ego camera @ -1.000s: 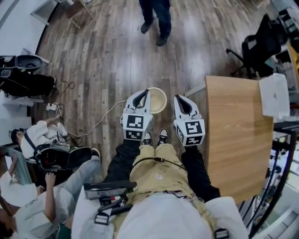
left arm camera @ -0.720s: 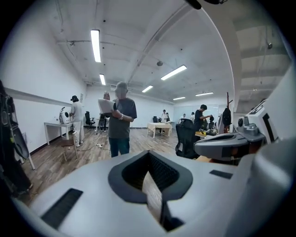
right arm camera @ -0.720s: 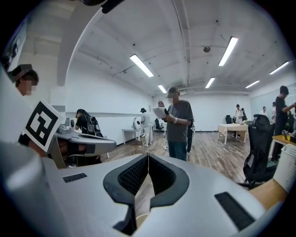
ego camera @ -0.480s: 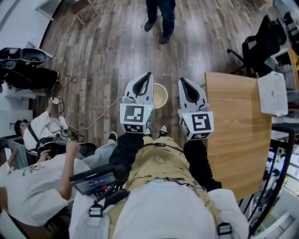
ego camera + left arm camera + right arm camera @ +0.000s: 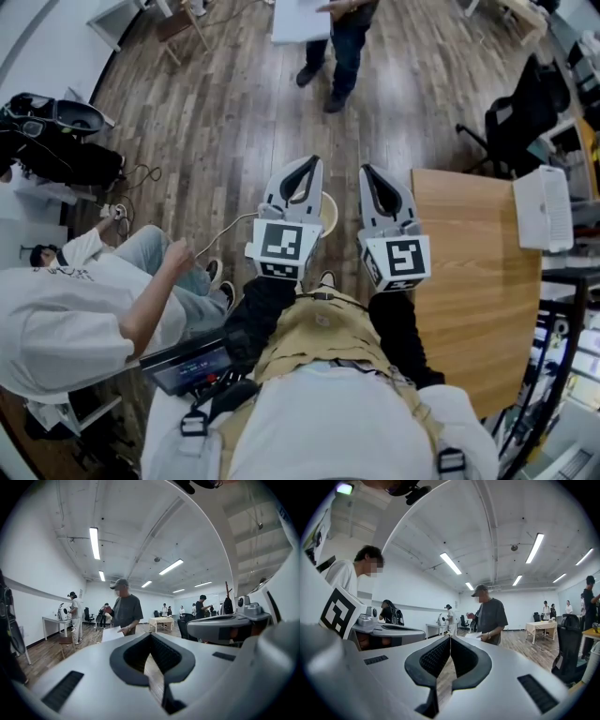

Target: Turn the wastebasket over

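A cream round wastebasket [image 5: 329,216] stands on the wood floor just past my feet, mouth up, only a sliver of its rim showing between my two grippers. My left gripper [image 5: 310,165] is held level above it, jaws shut and empty. Beside it on the right, my right gripper [image 5: 367,172] is also shut with nothing in it. In the left gripper view the left gripper's [image 5: 151,634] tips meet and point out across the room, not at the basket. The right gripper view shows the right gripper [image 5: 450,637] the same way, tips together.
A wooden table [image 5: 469,281] stands at my right, with a white box [image 5: 544,208] on its far end. A person holding paper [image 5: 342,37] stands ahead. Another person [image 5: 84,309] sits close at my left. A cable [image 5: 220,230] crosses the floor; an office chair [image 5: 520,112] is at back right.
Both grippers have risen toward my head and now cover most of the wastebasket. The seated person at left has shifted closer. The standing person's paper has come into view.
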`<act>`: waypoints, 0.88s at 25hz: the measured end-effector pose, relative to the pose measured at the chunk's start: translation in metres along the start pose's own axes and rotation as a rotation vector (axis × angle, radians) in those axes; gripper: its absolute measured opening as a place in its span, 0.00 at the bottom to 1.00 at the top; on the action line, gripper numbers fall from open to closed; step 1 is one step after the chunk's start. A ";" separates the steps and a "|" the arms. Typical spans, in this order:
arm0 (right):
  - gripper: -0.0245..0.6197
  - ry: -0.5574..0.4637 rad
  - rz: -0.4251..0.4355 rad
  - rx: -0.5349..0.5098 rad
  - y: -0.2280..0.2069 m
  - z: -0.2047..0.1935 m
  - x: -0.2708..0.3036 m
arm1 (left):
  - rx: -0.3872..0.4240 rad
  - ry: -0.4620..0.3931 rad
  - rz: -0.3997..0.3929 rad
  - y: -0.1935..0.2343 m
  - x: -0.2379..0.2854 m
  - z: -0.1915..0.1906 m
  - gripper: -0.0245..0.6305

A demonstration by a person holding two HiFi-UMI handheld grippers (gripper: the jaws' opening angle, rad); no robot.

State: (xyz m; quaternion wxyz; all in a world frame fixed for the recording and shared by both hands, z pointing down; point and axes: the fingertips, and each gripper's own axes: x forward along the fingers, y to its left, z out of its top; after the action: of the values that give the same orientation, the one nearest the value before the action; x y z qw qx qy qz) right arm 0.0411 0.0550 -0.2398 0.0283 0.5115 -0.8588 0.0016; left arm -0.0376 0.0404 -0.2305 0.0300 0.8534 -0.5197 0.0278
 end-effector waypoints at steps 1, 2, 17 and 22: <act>0.07 -0.008 -0.003 -0.002 0.000 0.003 -0.001 | 0.002 -0.007 0.003 0.000 -0.001 0.003 0.04; 0.07 -0.016 -0.005 -0.005 0.000 0.006 -0.001 | 0.004 -0.014 0.005 0.000 -0.001 0.006 0.04; 0.07 -0.083 -0.007 -0.017 -0.002 0.030 0.003 | 0.028 -0.060 -0.004 0.000 0.007 0.025 0.04; 0.07 -0.093 -0.017 -0.025 -0.002 0.034 0.004 | 0.030 -0.070 -0.004 0.003 0.007 0.029 0.04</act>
State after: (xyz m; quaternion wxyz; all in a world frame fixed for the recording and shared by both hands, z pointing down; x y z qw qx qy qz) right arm 0.0392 0.0495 -0.2738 -0.0054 0.5179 -0.8548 -0.0334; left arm -0.0368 0.0307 -0.2584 -0.0010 0.8552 -0.5183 0.0059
